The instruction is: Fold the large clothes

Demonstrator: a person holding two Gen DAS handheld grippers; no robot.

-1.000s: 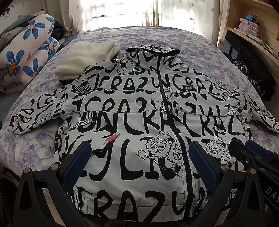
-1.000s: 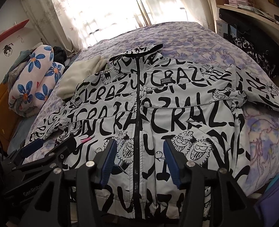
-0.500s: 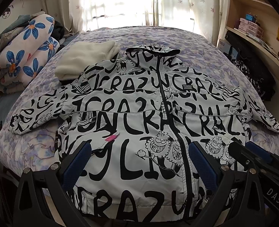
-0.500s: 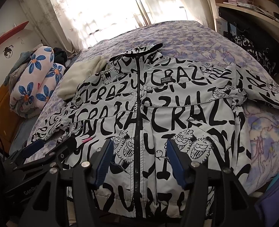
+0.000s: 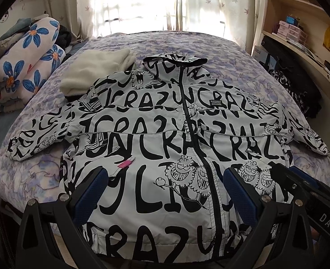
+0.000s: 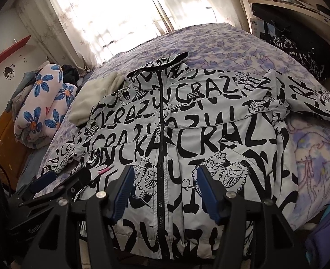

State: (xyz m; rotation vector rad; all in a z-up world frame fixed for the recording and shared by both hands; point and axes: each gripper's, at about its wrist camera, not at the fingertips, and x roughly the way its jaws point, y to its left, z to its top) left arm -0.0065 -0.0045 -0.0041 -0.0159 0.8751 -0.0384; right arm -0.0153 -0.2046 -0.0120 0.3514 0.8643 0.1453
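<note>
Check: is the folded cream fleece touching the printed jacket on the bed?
Touching. The left wrist view shows the jacket's shoulder lying over the near edge of the cream fleece, no bedspread visible between them.

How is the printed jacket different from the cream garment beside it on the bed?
The jacket is pale with black lettering and cartoon figures; the cream garment is plain and looks fleecy. The jacket lies spread flat, zipped, sleeves out to both sides; the cream garment is a compact folded bundle. The jacket covers far more of the bed. The jacket's shoulder overlaps the cream garment's edge. Both rest on the floral bedspread.
</note>
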